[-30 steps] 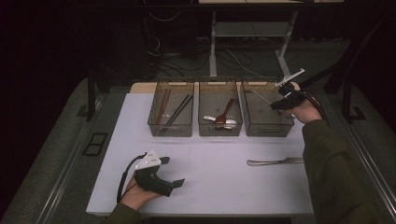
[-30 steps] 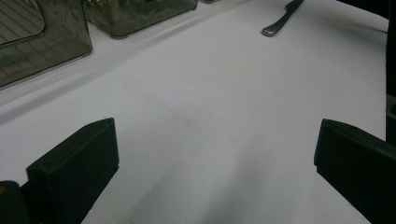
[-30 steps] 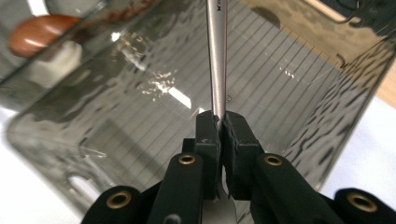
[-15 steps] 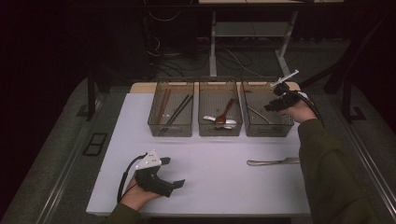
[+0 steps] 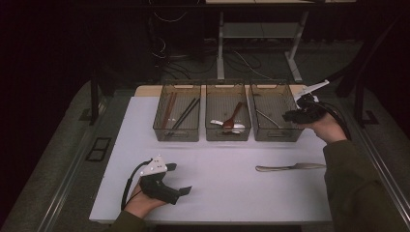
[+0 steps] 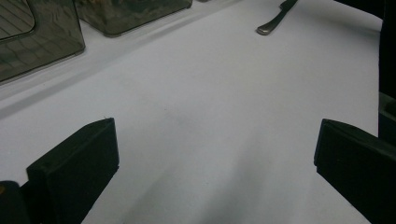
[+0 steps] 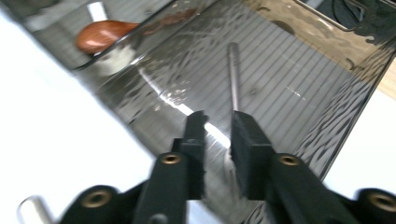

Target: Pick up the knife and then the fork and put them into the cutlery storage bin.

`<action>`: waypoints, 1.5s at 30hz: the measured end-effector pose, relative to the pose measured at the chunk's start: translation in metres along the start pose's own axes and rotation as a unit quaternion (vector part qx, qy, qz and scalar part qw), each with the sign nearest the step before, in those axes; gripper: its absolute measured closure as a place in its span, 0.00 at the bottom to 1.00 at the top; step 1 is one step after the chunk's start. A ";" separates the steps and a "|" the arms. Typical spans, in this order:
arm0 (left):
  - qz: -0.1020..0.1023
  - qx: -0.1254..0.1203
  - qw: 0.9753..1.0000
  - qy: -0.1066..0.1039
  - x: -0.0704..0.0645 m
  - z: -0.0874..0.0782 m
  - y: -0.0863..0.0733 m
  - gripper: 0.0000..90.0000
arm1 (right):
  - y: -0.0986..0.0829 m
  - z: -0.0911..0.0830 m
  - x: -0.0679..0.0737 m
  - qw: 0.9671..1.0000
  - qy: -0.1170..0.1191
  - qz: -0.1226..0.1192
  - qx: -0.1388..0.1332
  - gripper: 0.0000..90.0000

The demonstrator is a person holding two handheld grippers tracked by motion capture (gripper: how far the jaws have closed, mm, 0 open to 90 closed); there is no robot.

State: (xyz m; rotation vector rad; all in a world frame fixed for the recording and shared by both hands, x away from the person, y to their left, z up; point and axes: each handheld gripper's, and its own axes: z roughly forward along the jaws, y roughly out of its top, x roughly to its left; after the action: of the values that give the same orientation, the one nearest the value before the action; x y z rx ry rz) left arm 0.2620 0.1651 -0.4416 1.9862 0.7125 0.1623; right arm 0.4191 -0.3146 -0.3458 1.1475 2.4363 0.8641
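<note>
Three clear bins stand in a row at the back of the white table (image 5: 217, 164). My right gripper (image 5: 286, 116) hovers at the right bin's (image 5: 275, 137) right end. In the right gripper view its jaws stand narrowly apart (image 7: 217, 116), open with nothing clamped. A metal utensil (image 5: 267, 119) (image 7: 232, 70) lies on the bin floor below them. A table knife (image 5: 290, 167) (image 6: 275, 18) lies on the table's right side. My left gripper (image 5: 180, 179) (image 6: 215, 135) rests near the front left, wide open and empty.
The middle bin (image 5: 227, 137) holds a brown wooden spoon (image 5: 233, 113) (image 7: 100, 35) and a white spoon (image 5: 227, 124). The left bin (image 5: 176, 137) holds dark chopsticks (image 5: 183, 113) and brown ones. Bare white table spreads between my grippers.
My right gripper held the metal utensil over the right bin, let it drop inside, then drew back toward the bin's right end. My left gripper has stayed put.
</note>
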 end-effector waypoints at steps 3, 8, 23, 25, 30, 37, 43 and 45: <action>0.000 0.001 1.000 0.000 0.000 0.000 0.000 0.00 | -0.010 -0.010 0.008 1.000 0.018 -0.007 -0.008 0.96; -0.001 0.000 1.000 -0.001 0.000 0.000 0.000 0.00 | -0.030 -0.018 0.020 0.999 0.040 -0.017 -0.013 0.99; 0.000 0.001 1.000 0.003 0.001 -0.001 0.000 0.00 | -0.085 0.003 0.039 0.997 0.057 -0.038 0.046 0.99; -0.001 0.002 1.000 0.003 0.001 -0.001 0.000 0.00 | -0.089 0.006 0.041 0.996 0.062 -0.040 0.055 0.99; -0.001 0.004 1.000 0.002 0.002 0.000 -0.001 0.00 | -0.097 0.016 0.045 0.993 0.066 -0.045 0.082 0.99; -0.001 0.004 1.000 -0.001 0.002 0.000 -0.001 0.00 | -0.103 0.022 0.048 0.991 0.066 -0.056 0.103 0.99; 0.000 0.006 1.000 -0.004 0.002 0.001 -0.001 0.00 | -0.105 0.021 0.047 0.991 0.065 -0.053 0.105 1.00; 0.000 0.006 1.000 -0.004 0.002 0.001 -0.001 0.00 | -0.106 0.021 0.048 0.990 0.067 -0.056 0.107 1.00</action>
State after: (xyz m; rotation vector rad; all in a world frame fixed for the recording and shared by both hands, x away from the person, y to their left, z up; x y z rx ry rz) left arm 0.2633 0.1655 -0.4431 1.9972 0.7099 0.1498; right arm 0.3371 -0.3222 -0.4309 1.0391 2.7284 0.6800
